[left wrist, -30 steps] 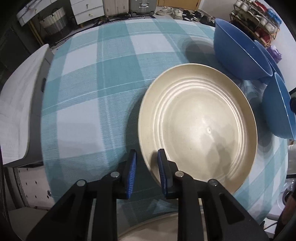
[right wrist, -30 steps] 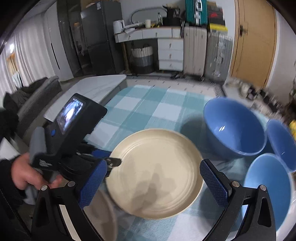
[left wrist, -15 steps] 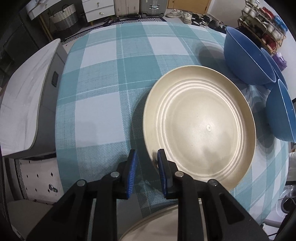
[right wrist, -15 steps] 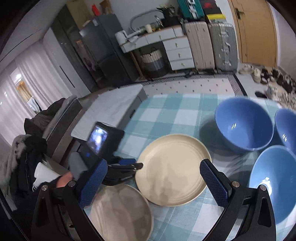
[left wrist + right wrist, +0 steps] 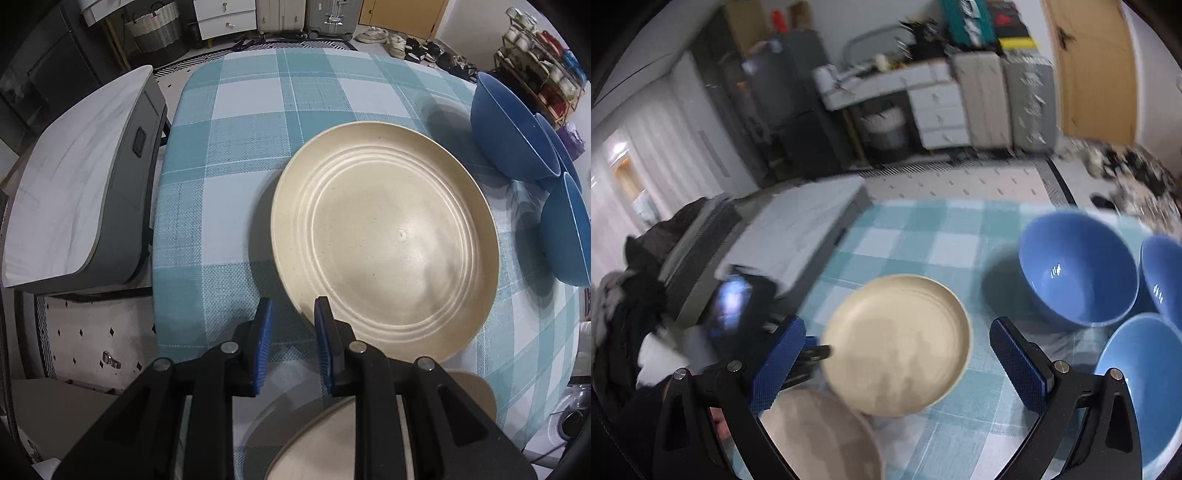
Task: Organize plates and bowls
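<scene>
A cream plate (image 5: pixel 384 236) is held by its near rim in my left gripper (image 5: pixel 291 341), lifted over the checked tablecloth. The jaws stand narrow on the rim. The same plate shows in the right wrist view (image 5: pixel 897 343), with the left gripper (image 5: pixel 812 354) at its left edge. A second, greyer plate (image 5: pixel 347 435) lies below, near the table's front edge, also visible in the right wrist view (image 5: pixel 820 439). Three blue bowls (image 5: pixel 1078 269) (image 5: pixel 1163 273) (image 5: pixel 1145 384) stand at the right. My right gripper (image 5: pixel 897 369) is wide open and empty, high above the table.
The round table with a teal checked cloth (image 5: pixel 251 110) has a grey-white side table (image 5: pixel 74 184) close at its left. A shoe rack (image 5: pixel 543 62) stands beyond the bowls. Suitcases, drawers and a door are at the back of the room.
My left gripper has raised the cream plate and drawn it toward the near edge, over the grey plate. My right gripper has risen and pulled back, staying open.
</scene>
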`<act>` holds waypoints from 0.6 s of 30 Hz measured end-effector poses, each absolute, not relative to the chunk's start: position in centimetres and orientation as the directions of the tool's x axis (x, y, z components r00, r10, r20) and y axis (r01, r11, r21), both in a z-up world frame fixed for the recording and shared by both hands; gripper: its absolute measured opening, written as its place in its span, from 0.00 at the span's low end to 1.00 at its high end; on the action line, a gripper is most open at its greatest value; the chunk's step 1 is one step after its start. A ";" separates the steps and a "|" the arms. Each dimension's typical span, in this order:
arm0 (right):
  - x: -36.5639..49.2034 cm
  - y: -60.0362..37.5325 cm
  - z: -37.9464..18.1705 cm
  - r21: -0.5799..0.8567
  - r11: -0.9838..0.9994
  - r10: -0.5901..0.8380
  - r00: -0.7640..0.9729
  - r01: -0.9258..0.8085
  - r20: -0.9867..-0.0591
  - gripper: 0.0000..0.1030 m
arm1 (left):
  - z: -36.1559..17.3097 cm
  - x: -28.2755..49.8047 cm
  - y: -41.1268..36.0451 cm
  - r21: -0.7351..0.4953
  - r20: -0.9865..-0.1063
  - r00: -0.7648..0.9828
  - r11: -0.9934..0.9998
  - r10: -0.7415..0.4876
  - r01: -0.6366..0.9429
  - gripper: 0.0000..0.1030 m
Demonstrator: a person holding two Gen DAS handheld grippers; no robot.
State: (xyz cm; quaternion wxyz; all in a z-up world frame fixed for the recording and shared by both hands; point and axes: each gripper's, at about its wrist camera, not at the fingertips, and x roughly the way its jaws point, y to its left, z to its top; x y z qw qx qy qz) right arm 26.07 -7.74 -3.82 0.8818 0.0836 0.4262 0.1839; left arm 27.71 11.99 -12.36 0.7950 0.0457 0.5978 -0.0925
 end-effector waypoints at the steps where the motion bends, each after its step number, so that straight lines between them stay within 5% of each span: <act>1: 26.7 -7.8 -4.7 0.312 0.920 0.391 0.556 -0.236 -0.734 0.99 | -12.3 27.6 12.0 -0.040 -0.958 0.269 0.978 -0.095 0.204 0.21; 14: 30.1 -6.9 -11.0 0.269 0.942 0.331 0.407 -0.202 -0.851 0.98 | -12.0 27.0 12.7 -0.057 -0.950 0.291 0.978 -0.115 0.202 0.22; 18: 30.5 -6.4 -12.5 0.241 0.947 0.308 0.386 -0.213 -0.869 0.78 | -11.9 27.0 12.8 -0.046 -0.947 0.305 0.980 -0.106 0.196 0.22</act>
